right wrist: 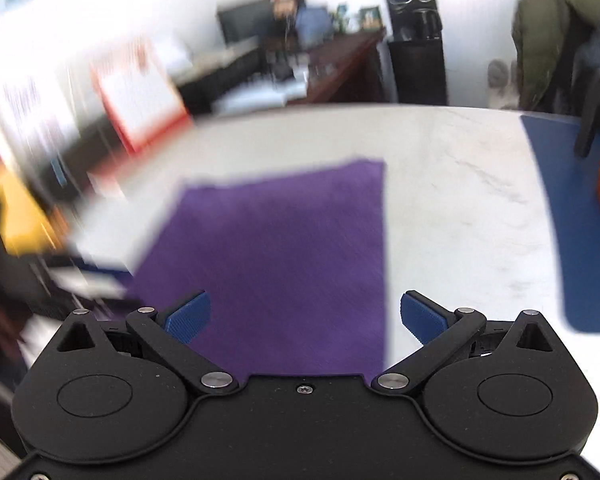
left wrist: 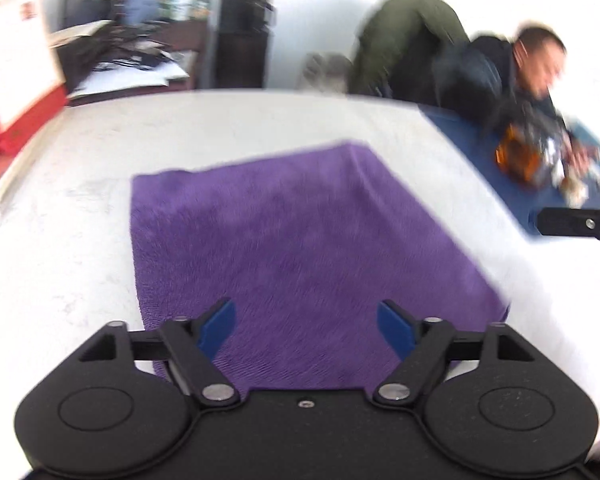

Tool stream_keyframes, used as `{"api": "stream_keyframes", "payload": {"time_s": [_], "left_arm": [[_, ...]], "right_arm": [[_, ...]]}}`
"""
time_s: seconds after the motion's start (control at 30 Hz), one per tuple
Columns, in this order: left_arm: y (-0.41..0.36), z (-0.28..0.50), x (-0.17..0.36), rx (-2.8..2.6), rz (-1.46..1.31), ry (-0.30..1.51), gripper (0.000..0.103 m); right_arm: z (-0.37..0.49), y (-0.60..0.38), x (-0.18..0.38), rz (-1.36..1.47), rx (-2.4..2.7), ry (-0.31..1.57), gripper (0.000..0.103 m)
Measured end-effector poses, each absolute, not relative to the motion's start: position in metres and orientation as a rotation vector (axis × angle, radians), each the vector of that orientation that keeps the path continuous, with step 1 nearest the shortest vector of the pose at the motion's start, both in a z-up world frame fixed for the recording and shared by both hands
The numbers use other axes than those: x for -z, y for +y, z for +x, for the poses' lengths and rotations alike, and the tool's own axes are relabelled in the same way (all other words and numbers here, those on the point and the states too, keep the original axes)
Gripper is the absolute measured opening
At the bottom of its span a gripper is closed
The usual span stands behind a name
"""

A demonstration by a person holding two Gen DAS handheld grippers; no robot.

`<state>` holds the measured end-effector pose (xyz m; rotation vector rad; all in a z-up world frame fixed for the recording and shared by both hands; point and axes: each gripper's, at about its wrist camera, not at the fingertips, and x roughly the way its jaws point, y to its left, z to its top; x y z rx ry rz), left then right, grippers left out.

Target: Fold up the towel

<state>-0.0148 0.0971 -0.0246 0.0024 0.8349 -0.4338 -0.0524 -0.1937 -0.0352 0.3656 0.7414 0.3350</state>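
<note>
Currently: purple towel (left wrist: 300, 240) flat mid-surface (left wrist: 80, 240), long axis running away from both released grippers, left gripper (left wrist: 306, 324) and right gripper (right wrist: 305, 314), poised at its near edge.

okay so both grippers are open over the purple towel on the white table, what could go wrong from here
1. Both views are blurred, so aim may be off; the left gripper and right gripper hold nothing and could miss the purple towel.
2. The towel's near right edge lies close to the white table's edge and might slide off.
3. Another person works at the blue mat nearby, which may get bumped.
</note>
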Motion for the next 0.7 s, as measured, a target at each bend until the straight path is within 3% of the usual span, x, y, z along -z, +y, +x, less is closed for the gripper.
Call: {"api": "stream_keyframes", "payload": {"time_s": [0.1,0.2,0.27,0.37,0.43,0.5,0.57,0.63,0.7], "left_arm": [[0.092,-0.029,0.010,0.367,0.001,0.798,0.085],[0.082,-0.048,0.000,0.331,0.022,0.747,0.089],[0.077,-0.060,-0.003,0.320,0.003,0.711,0.092],[0.075,-0.068,-0.005,0.294,-0.029,0.704,0.092],[0.076,-0.073,-0.008,0.278,-0.039,0.691,0.092],[0.078,-0.078,-0.012,0.275,-0.045,0.676,0.092],[0.078,-0.079,-0.016,0.280,-0.051,0.672,0.092],[0.077,-0.080,-0.021,0.294,-0.038,0.653,0.092],[0.074,-0.081,-0.026,0.303,0.002,0.633,0.092]], "right_arm": [[-0.060,-0.206,0.003,0.444,-0.389,0.668,0.103],[-0.087,-0.216,-0.045,0.402,-0.456,0.453,0.103],[-0.090,-0.227,-0.048,0.502,-0.531,0.396,0.103],[-0.060,-0.243,-0.021,0.816,-0.779,0.612,0.103],[-0.065,-0.250,-0.024,0.823,-0.714,0.625,0.103],[-0.095,-0.261,-0.045,0.726,-0.686,0.315,0.103],[-0.088,-0.268,-0.038,0.821,-0.775,0.175,0.103],[-0.061,-0.271,-0.019,1.014,-0.898,0.254,0.103],[-0.027,-0.261,0.001,1.175,-1.032,0.485,0.103]]}}
